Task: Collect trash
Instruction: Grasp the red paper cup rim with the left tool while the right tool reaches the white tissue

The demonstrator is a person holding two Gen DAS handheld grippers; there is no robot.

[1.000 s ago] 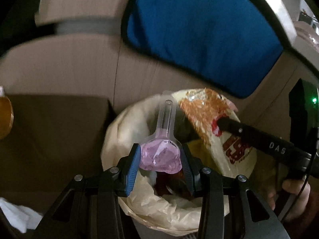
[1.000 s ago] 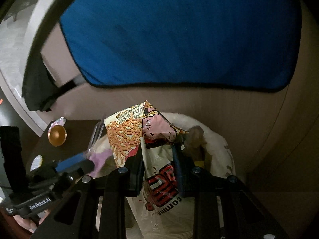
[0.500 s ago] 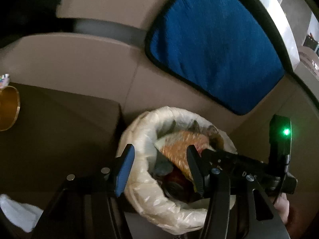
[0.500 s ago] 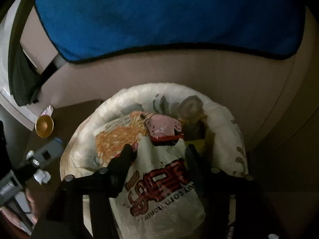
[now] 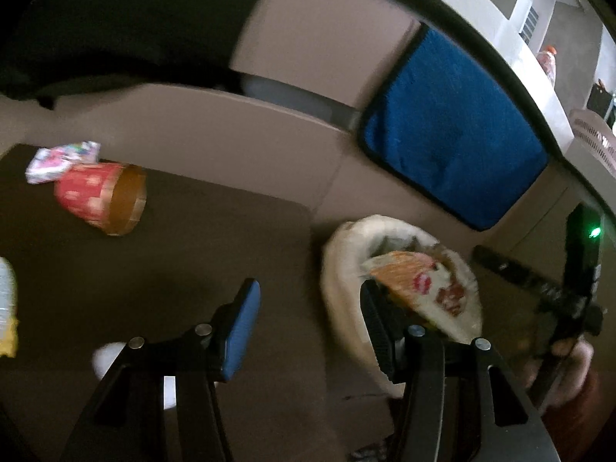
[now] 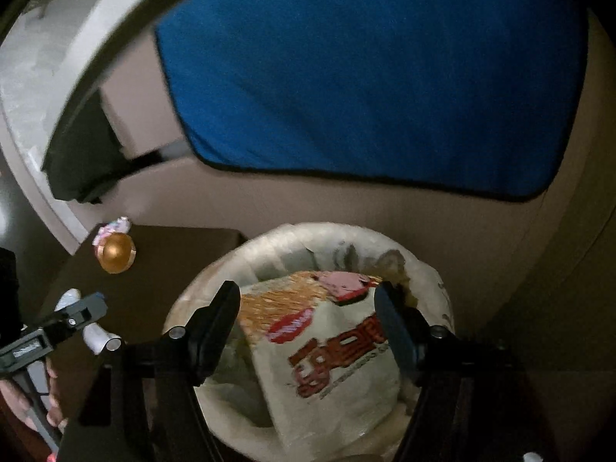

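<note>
A bin lined with a pale bag (image 6: 338, 236) (image 5: 338, 269) stands beside a dark table (image 5: 173, 261). A noodle packet (image 6: 338, 350) (image 5: 419, 285) lies on top of the trash inside it. My right gripper (image 6: 308, 315) is open and empty just above the packet. My left gripper (image 5: 308, 319) is open and empty over the table's right edge, left of the bin. On the table lie a tipped red and gold paper cup (image 5: 100, 202) (image 6: 115, 252) and a small colourful wrapper (image 5: 61, 159).
A sofa with a blue cushion (image 6: 369, 77) (image 5: 450, 134) runs behind the bin and table. White crumpled paper (image 5: 106, 358) and a pale bottle (image 5: 5, 296) lie at the table's left side. The right gripper's body (image 5: 539, 292) shows right of the bin.
Both grippers opened. The left let go of the purple plastic piece and swung left toward the table. The right released the noodle packet, which now lies in the bin.
</note>
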